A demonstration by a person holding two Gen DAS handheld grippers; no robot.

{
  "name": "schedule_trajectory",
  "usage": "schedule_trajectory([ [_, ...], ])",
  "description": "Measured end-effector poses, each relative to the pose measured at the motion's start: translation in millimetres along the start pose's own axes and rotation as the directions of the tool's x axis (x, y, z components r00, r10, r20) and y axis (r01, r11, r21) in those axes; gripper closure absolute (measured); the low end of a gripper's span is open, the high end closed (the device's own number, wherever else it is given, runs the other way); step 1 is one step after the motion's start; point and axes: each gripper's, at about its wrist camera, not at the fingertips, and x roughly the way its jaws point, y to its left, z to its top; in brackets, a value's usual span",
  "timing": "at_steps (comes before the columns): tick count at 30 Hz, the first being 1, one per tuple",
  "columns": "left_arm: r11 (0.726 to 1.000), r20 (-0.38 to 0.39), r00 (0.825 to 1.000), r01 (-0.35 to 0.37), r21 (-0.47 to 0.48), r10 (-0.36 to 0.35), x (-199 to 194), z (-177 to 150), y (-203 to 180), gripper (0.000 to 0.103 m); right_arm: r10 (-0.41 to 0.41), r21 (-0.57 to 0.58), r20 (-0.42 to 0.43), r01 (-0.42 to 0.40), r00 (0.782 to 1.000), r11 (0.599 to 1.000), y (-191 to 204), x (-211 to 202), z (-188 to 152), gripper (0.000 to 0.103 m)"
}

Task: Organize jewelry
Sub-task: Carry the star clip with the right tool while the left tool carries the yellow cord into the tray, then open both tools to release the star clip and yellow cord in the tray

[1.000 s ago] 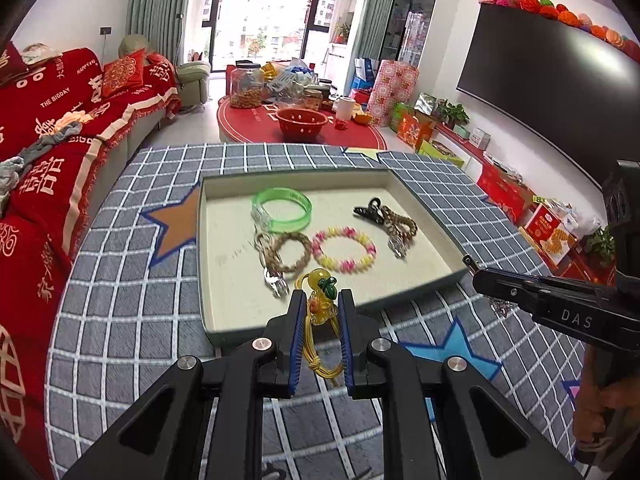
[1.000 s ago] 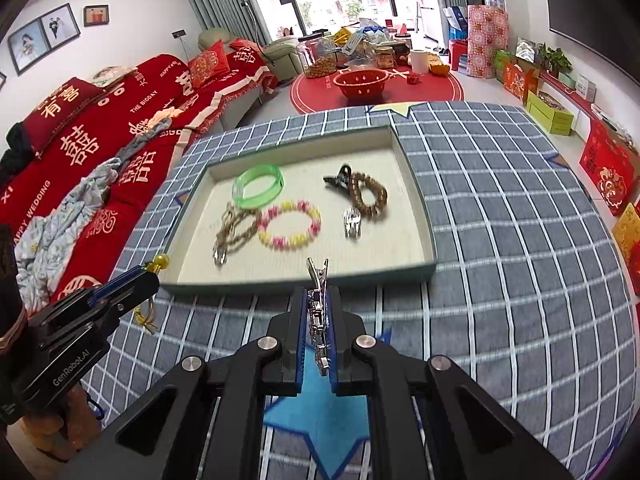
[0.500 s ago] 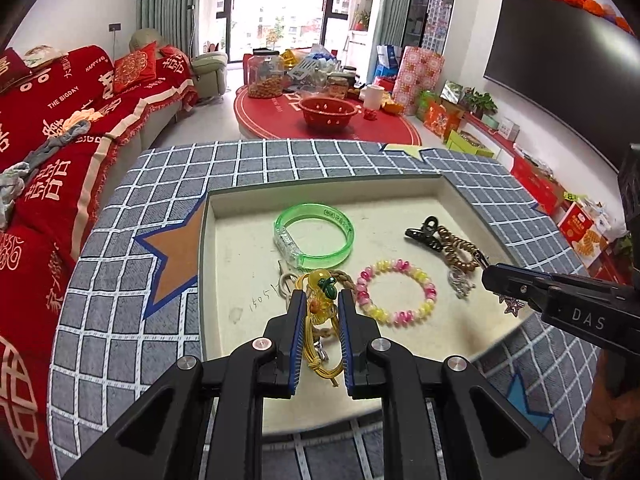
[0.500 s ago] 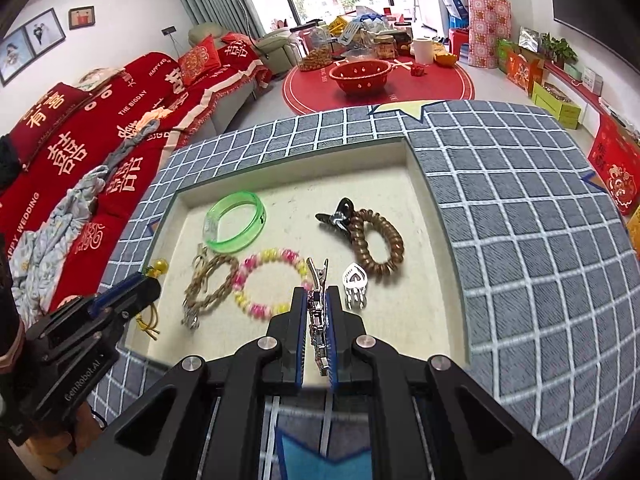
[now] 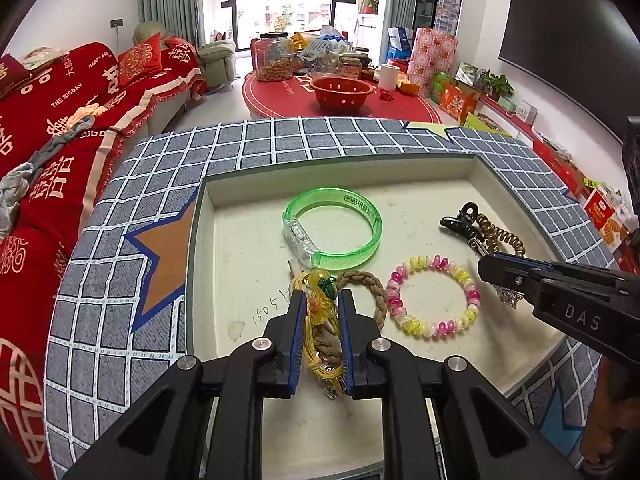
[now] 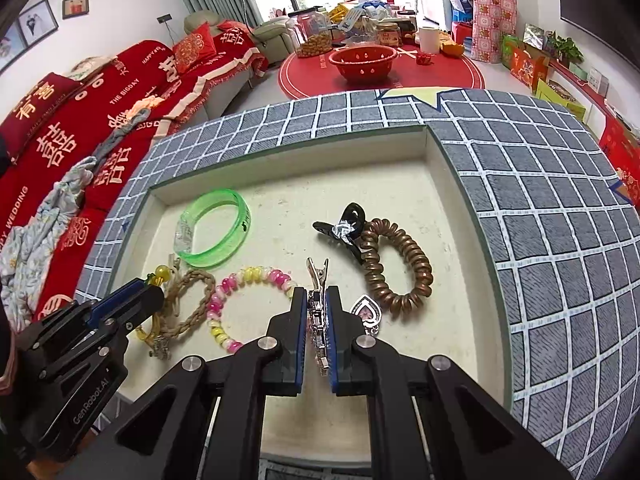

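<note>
From the left wrist we find the left gripper clamped on a yellow beaded cord over the tray floor, near its left wall; bare floor lies between wall and green bangle. From the right wrist we find the right gripper clenched on a silver hair clip above mid-tray; the right wall stands well apart, beyond the brown coil tie.

Daylight coming through big window, grey-green curtains hanging beside it. Red-covered sofa running along left wall; framed pictures hanging above it. Round red table sitting mid-room, crowded with red bowl, jars, white mug. Dark TV hanging on white right wall. Boxes and plants lining low shelf beneath.
</note>
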Motion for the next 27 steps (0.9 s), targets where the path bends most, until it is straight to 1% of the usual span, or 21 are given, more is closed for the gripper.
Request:
schedule_trajectory([
  [6, 1.0, -0.018, 1.0, -0.018, 0.014, 0.018, 6, -3, -5, 0.074, -0.01, -0.004, -0.008, 0.01, 1.0, 1.0, -1, 7, -3, 0.094],
  [8, 0.999, -0.022, 0.999, -0.026, 0.019, 0.026, 8, -3, -6, 0.074, -0.012, -0.004, -0.023, 0.012, 1.0, 1.0, -3, 9, -4, 0.094],
  [13, 0.997, -0.026, 0.998, -0.047, 0.053, 0.049, 7, -5, -12, 0.073, -0.006, 0.004, -0.021, 0.006, 1.0, 1.0, -5, 7, -5, 0.093],
  [19, 0.998, -0.009, 0.999, -0.045, 0.054, 0.046, 1, -4, -16, 0.073, 0.009, 0.012, -0.029, -0.009, 1.0, 1.0, -5, 5, -4, 0.092],
  [21, 0.997, 0.004, 0.999, -0.049, 0.06, 0.049, -3, -4, -18, 0.073, 0.023, 0.018, -0.024, -0.023, 0.999, 1.0, -5, 2, -4, 0.084],
  [23, 0.996, 0.014, 0.998, -0.057, 0.065, 0.056, -6, -5, -19, 0.073, 0.032, 0.021, -0.012, -0.032, 0.999, 0.999, -5, -2, -3, 0.053],
  [24, 0.996, 0.017, 0.998, -0.061, 0.066, 0.06, -7, -4, -19, 0.073, 0.03, 0.019, 0.0, -0.03, 1.0, 0.999, -4, -5, -3, 0.05],
  [27, 0.996, 0.027, 0.997, -0.07, 0.062, 0.069, -10, -2, -20, 0.073, 0.023, 0.014, 0.03, -0.024, 0.999, 1.0, -2, -16, -3, 0.05],
])
